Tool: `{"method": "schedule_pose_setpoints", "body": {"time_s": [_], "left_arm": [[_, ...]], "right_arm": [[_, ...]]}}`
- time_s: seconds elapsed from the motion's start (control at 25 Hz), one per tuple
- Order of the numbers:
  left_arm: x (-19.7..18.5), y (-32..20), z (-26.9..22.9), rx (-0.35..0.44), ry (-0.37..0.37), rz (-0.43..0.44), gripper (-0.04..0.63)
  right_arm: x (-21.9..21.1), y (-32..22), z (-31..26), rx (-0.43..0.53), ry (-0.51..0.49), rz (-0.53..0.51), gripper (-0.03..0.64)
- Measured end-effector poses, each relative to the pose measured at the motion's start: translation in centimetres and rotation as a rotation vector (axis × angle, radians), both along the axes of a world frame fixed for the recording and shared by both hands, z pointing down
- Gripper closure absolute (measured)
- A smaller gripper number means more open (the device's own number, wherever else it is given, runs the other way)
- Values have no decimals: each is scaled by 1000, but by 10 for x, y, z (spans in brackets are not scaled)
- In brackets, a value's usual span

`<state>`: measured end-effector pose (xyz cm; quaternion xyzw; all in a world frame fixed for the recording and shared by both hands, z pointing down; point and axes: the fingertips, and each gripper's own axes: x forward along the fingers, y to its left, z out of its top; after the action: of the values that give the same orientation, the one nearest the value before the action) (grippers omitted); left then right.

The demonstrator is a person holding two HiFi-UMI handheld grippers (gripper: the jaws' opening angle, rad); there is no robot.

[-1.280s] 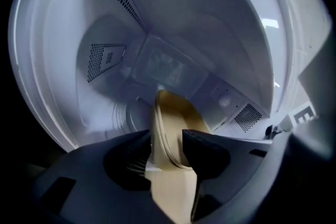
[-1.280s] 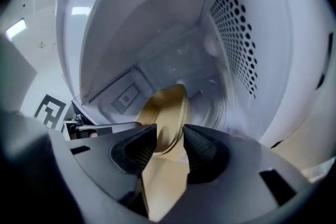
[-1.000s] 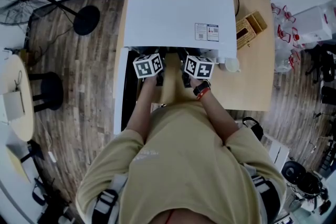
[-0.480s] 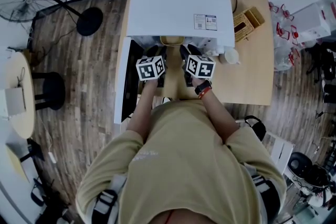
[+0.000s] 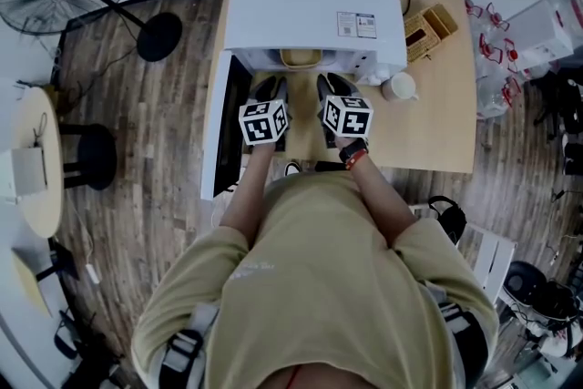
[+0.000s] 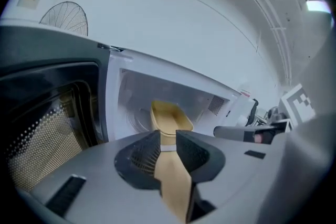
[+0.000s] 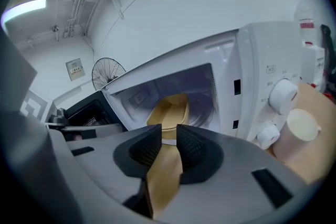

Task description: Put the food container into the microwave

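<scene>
Plank floor all round, and a pale wooden surface (image 5: 437, 132) carrying the white microwave (image 5: 310, 9). Inside the microwave's cavity, resting on its floor: the tan food container (image 5: 299, 58), touched by nothing. Judged as already placed, with only the closing-up left.

Just in front of the microwave's mouth, side by side: left hand-held gripper (image 5: 271, 88) and right hand-held gripper (image 5: 332, 87), both aimed into the cavity. Just been closing at the jaws, both of them, and now partly apart, gripping nothing, with only bare surface showing through each gap. Probably paired like this because of a two-sided carry. Door (image 5: 223, 127) swung wide at the microwave's left, leaving the mouth free.

From the head view, only the container's near rim, peeping from under the microwave's top. From the left gripper view, the full open bowl and the door's dotted mesh. From the right gripper view, two dials (image 7: 283, 94) on the microwave's panel and a pale cup (image 7: 296, 131) just right of the microwave.
</scene>
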<state>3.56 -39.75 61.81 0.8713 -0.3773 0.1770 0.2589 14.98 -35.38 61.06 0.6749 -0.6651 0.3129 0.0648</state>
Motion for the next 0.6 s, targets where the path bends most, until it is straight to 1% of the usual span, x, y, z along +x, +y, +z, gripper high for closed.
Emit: {"method": "schedule_pose_setpoints", "body": {"time_s": [0.24,0.44,0.48,0.6], "left_arm": [[-5,9,-8,41,-11,8,528],[-9,16,-6,29,-20,20,557],[-8,18,-6,26,-23,29,572],[-6,22,-7,19,-28,52,575]], "right_arm": [[-5,11,-4,2,30,5,558],[-8,15,-12,29,52,0,588],[-10,16,-13,30,47,-7,589],[-17,18,-11,17,24,-36,594]]}}
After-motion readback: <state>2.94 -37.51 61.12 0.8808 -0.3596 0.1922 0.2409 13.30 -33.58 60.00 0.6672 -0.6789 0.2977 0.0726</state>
